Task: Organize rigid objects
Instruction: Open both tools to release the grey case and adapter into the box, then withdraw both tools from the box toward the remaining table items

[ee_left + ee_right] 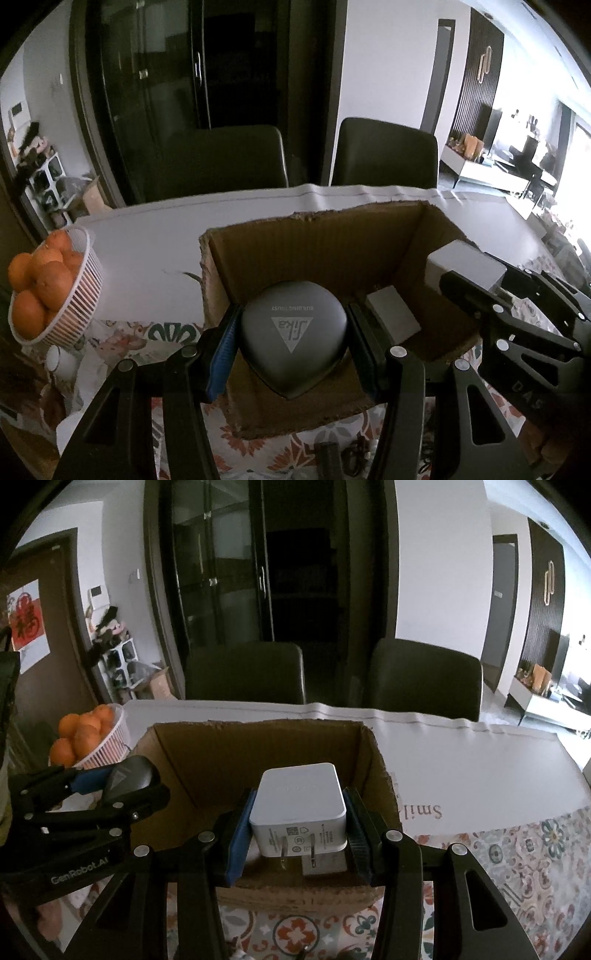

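My left gripper (pixel 293 332) is shut on a dark grey rounded case (pixel 293 334) with a triangle logo, held over the open cardboard box (pixel 295 236). In the right wrist view that same case (pixel 129 777) shows at the left, above the box's left wall. My right gripper (pixel 299 823) is shut on a white plug adapter (pixel 299 805), prongs toward the camera, over the box (pixel 258 746). From the left wrist view the adapter (pixel 465 266) hangs over the box's right side. A flat grey item (pixel 393 314) lies inside the box.
A white basket of oranges (pixel 85 295) stands left of the box. The table has a white sheet (pixel 461 764) at the back and a patterned cloth (pixel 517 856) in front. Two dark chairs (pixel 384 155) stand behind the table. Small dark objects (pixel 340 458) lie near the front edge.
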Demonstrator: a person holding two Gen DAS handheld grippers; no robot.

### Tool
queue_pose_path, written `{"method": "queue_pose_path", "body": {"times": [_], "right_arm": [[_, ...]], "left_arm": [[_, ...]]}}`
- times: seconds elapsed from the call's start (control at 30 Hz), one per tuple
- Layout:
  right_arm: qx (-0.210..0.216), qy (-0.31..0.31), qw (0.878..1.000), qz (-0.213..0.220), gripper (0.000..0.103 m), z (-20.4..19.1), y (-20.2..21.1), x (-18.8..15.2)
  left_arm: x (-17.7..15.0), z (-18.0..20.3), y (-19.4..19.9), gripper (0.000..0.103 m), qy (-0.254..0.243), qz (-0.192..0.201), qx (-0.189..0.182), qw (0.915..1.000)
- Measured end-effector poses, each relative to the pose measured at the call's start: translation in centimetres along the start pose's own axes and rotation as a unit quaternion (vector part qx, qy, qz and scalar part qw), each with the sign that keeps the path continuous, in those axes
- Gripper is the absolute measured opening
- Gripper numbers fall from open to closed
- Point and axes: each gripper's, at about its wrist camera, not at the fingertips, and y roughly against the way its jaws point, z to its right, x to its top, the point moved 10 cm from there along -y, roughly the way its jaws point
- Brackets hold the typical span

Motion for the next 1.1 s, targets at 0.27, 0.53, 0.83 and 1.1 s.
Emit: {"method": "queue_pose_path", "body": {"times": [0.27, 0.53, 0.83, 1.1], "right_arm": [[-0.019, 0.001, 1.000, 0.011, 0.051, 0.3, 0.8, 0.3], [-0.024, -0.011, 0.999, 0.023, 0.052, 1.0, 2.9, 0.1], [-0.024, -0.016, 0.998, 0.049, 0.055, 1.6, 6.5, -0.4], [-0.022, -0.018, 0.997, 0.070, 0.063, 1.9, 9.4, -1.2]], "left_arm": [[0.1, -0.2, 1.3, 0.069, 0.001, 0.019, 0.011, 0.9998], [-0.8, -0.3, 3.9, 0.069, 0.001, 0.044, 0.032, 0.9985], [-1.6, 1.1, 7.5, 0.069, -0.006, 0.075, 0.038, 0.9965], [-2.7, 2.4, 10.1, 0.069, -0.008, 0.093, 0.042, 0.9948]]}}
